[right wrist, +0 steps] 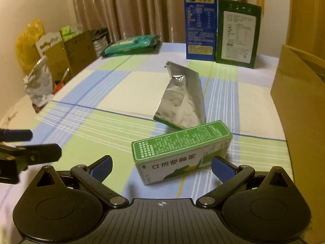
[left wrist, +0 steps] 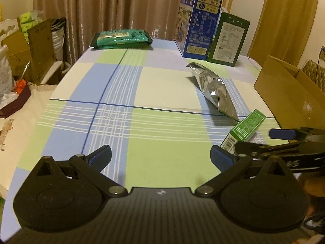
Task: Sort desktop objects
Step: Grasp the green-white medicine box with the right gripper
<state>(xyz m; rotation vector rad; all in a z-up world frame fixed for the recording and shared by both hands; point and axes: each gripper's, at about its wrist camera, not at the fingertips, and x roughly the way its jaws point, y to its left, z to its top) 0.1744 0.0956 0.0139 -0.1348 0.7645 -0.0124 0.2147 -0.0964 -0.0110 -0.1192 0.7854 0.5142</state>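
A small green and white box (right wrist: 180, 150) lies on the checked tablecloth (right wrist: 113, 126), just ahead of my open right gripper (right wrist: 161, 167), partly between its fingers but not held. The box also shows in the left wrist view (left wrist: 243, 130). A crumpled silver foil bag (right wrist: 182, 99) lies behind it, also in the left wrist view (left wrist: 215, 89). My left gripper (left wrist: 160, 157) is open and empty above the cloth. The right gripper (left wrist: 284, 142) enters the left wrist view from the right. A green wipes pack (left wrist: 121, 38) lies at the far edge.
A tall blue carton (left wrist: 197, 20) and a green carton (left wrist: 229, 40) stand at the back right. An open cardboard box (left wrist: 288, 93) stands at the right edge. Boxes and bags (left wrist: 30, 46) crowd the left beyond the table.
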